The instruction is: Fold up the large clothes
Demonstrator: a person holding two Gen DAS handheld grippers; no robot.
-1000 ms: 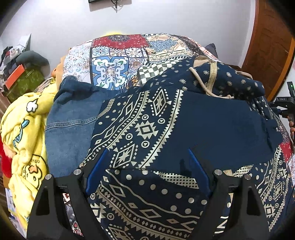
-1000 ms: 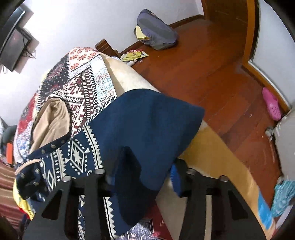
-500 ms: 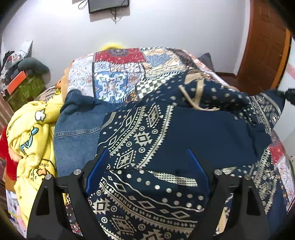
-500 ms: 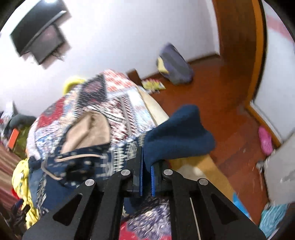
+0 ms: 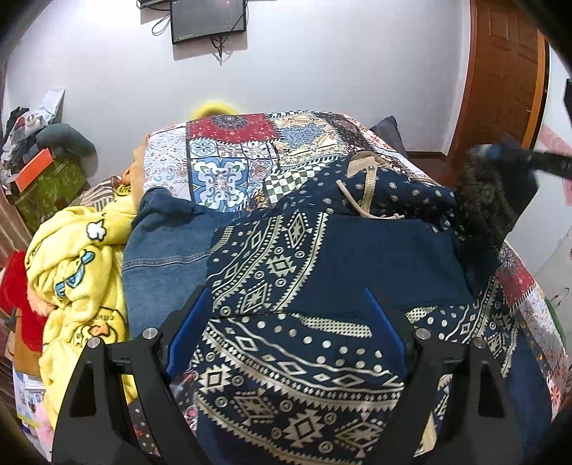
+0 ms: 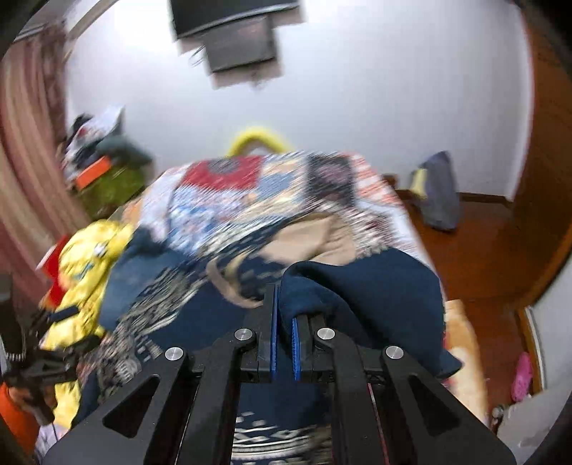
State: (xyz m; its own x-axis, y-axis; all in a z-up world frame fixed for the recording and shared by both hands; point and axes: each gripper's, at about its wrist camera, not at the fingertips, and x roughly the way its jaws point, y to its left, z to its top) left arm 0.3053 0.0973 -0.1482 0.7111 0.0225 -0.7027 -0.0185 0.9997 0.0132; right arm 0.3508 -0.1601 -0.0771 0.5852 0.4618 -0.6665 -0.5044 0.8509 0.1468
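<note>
- The left wrist view looks forward and down along its own fingers, close above the navy patterned garment point(image 5: 321, 272) that fills its lower half.
- It faces the white wall, with the monitor point(image 5: 208, 16) at 12 o'clock and the wooden door point(image 5: 507, 82) at 2 o'clock.
- The right wrist view, blurred, looks from the bed's right side along its fingers, very near the navy cloth.
- It faces the same wall, monitor point(image 6: 236, 39) at 12 o'clock, wooden floor point(image 6: 475, 250) at 3 o'clock.
- Both views share the patchwork bedspread point(image 5: 232, 157) point(image 6: 257, 193), the yellow blanket point(image 5: 78, 264) point(image 6: 89, 250) at 9 o'clock and the garment point(image 6: 200, 322).
</note>
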